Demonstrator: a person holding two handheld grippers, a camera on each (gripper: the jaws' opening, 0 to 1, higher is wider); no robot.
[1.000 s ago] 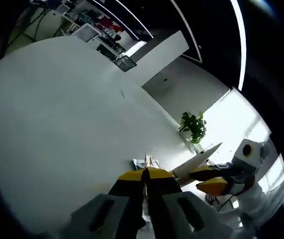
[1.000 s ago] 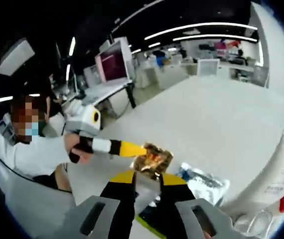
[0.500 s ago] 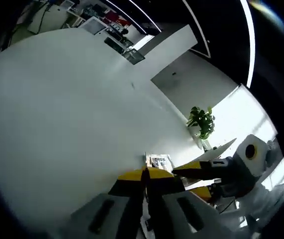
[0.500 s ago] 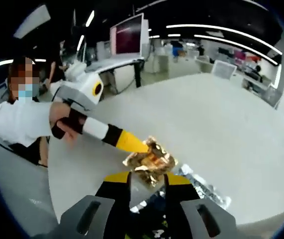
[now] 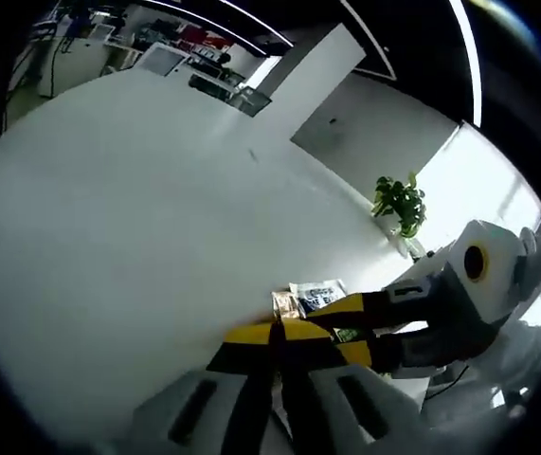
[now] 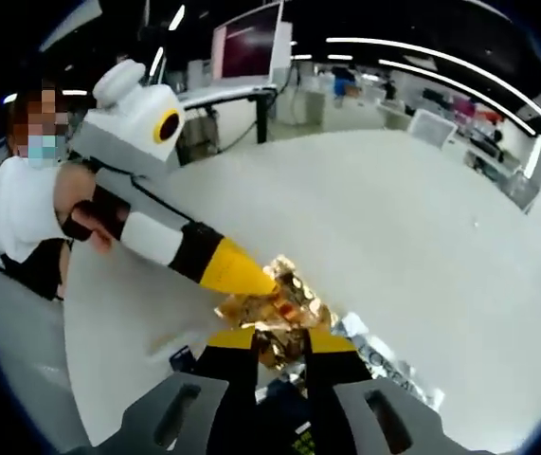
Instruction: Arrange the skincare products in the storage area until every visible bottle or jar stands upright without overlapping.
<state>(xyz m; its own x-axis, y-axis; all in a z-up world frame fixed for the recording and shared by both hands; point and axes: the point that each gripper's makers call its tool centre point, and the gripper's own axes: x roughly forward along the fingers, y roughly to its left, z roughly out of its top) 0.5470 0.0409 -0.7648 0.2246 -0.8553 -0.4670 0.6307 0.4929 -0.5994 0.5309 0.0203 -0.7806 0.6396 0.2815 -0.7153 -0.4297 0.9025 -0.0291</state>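
Note:
A crinkled gold foil packet (image 6: 275, 308) hangs above the white table (image 6: 393, 218). In the right gripper view my right gripper (image 6: 281, 339) is shut on its lower part. My left gripper (image 6: 251, 277) comes in from the left with its yellow tip pinched shut on the packet's upper left edge. In the left gripper view my left gripper (image 5: 275, 329) has its tips pressed together, and the gold packet (image 5: 286, 303) shows just beyond them. There the right gripper (image 5: 319, 327) reaches in from the right. A silver and blue sachet (image 6: 384, 365) lies on the table under the packet.
A person (image 6: 24, 204) in a white top stands at the left, holding the grippers. A potted plant (image 5: 398, 204) stands at the table's far edge. Desks and a large monitor (image 6: 246, 43) are beyond the table. Broad bare tabletop (image 5: 128, 209) stretches away to the left.
Both views have swung with the hands. The two grippers have drawn closer together, each looming larger in the other's view. The gold packet stays gripped between them.

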